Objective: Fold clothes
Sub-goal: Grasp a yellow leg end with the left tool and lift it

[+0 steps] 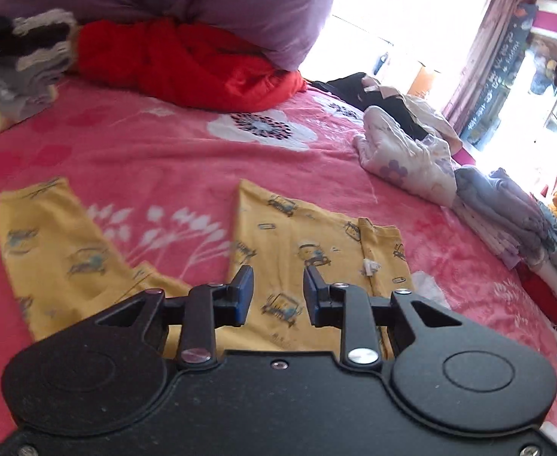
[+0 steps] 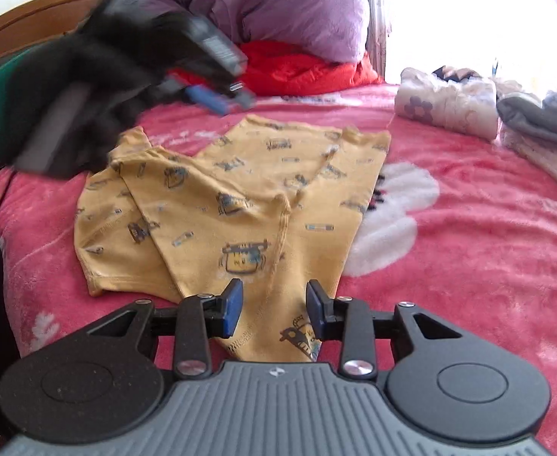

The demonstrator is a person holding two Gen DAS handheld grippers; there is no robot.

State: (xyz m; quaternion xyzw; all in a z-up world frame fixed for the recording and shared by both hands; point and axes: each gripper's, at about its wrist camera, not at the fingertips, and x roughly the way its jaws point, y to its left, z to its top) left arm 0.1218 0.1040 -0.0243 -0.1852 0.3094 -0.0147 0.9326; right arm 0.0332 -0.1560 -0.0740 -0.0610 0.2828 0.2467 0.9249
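Left claw (image 2: 217,95) in right view only

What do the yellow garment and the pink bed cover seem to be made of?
Yellow garment: probably thin cotton-like knit, matte; it lies flat with soft creases, stitched hems and a printed cartoon pattern.
Pink bed cover: likely plush fleece; the surface looks fuzzy with a slight sheen and blurred flower print. The exact fibres cannot be told.

Bright window (image 1: 392,19), curtain (image 1: 483,49), perhaps shelves beyond.
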